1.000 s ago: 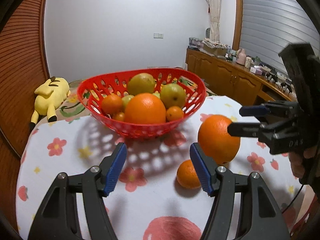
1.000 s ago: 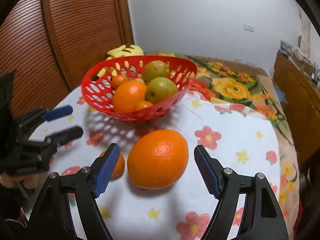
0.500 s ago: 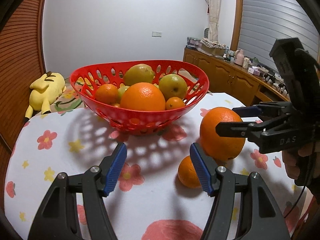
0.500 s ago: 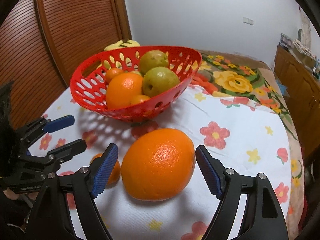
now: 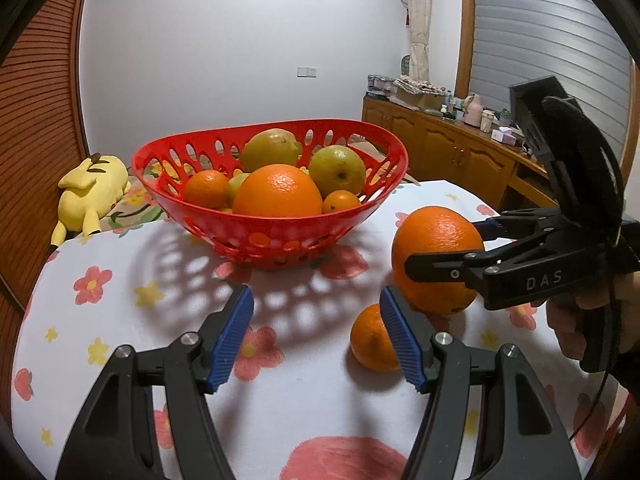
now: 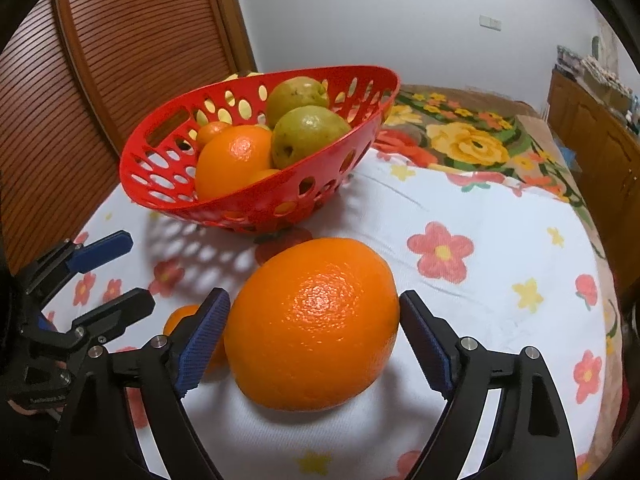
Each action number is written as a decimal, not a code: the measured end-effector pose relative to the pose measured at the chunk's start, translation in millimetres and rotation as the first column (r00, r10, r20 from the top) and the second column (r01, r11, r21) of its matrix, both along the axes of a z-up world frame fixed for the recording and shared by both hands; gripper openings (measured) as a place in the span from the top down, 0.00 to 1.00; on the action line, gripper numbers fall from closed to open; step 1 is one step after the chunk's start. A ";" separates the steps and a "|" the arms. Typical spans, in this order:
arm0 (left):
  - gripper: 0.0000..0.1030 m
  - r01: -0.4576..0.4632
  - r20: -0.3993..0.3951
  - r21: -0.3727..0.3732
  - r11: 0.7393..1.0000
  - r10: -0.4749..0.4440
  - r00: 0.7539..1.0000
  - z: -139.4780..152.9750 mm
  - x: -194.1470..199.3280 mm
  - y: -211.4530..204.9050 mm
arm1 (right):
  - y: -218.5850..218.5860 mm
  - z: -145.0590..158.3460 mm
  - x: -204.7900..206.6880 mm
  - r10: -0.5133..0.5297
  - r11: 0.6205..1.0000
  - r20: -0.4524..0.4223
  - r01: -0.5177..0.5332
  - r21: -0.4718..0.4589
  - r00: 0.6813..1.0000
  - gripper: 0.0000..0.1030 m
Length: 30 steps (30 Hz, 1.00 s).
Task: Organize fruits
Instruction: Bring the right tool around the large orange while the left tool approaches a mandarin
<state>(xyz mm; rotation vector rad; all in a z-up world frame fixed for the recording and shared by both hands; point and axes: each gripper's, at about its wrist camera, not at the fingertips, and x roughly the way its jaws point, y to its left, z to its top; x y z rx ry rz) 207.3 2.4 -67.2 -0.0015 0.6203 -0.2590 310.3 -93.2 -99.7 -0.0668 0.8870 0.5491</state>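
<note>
A big orange point(image 6: 312, 320) lies on the flowered tablecloth point(image 6: 460, 216), in front of the red basket point(image 6: 160, 168). My right gripper point(image 6: 314, 340) straddles this orange; its jaws are opening and the blue pads stand close beside the peel without pressing. In the left wrist view the right gripper point(image 5: 444, 246) reaches in from the right around the big orange point(image 5: 436, 260). A small orange point(image 5: 372, 340) lies beside it, half behind one finger of my left gripper point(image 5: 316, 336), which is open with nothing in it. The basket point(image 5: 280, 240) holds oranges and green-yellow fruits.
A yellow plush toy point(image 5: 90, 188) lies at the table's far left edge. A wooden cabinet point(image 5: 452, 152) with clutter stands at the back right. A flowered blanket point(image 6: 472, 140) lies beyond the cloth, and a slatted wooden door point(image 6: 100, 60) stands behind the basket.
My right gripper has come down around the big orange and its jaws have spread wider. The left gripper has stayed about where it was, still open.
</note>
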 end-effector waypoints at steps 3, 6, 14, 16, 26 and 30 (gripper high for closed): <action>0.36 0.011 -0.006 0.002 1.000 -0.011 1.000 -1.0 0.2 -2.2 | 0.5 -4.9 1.7 0.004 1.000 -0.019 -0.004 0.010 1.000 0.14; 0.36 0.015 -0.014 -0.006 1.000 -0.015 1.000 -2.1 0.6 -1.8 | -0.8 -8.8 1.6 0.008 1.000 -0.030 -0.007 0.015 1.000 0.14; 0.36 0.037 -0.025 -0.013 0.999 -0.037 0.999 -4.5 0.7 -4.3 | -22.0 -7.9 -7.9 0.016 0.997 -0.048 -0.012 0.071 0.999 0.15; 0.36 0.047 -0.026 -0.017 0.999 -0.047 0.999 -4.2 0.1 -5.3 | -26.1 -7.8 -12.7 0.012 0.998 -0.042 -0.009 0.068 0.999 0.15; 0.36 0.109 -0.050 -0.018 0.994 -0.110 0.993 -5.7 -2.0 -16.0 | -49.8 -8.1 -31.9 -0.042 0.998 0.007 0.042 0.037 0.999 0.15; 0.36 0.127 -0.083 -0.011 0.992 -0.127 0.988 -9.2 1.1 -20.7 | -52.5 -9.1 -33.6 -0.047 0.998 0.013 0.046 0.053 0.999 0.15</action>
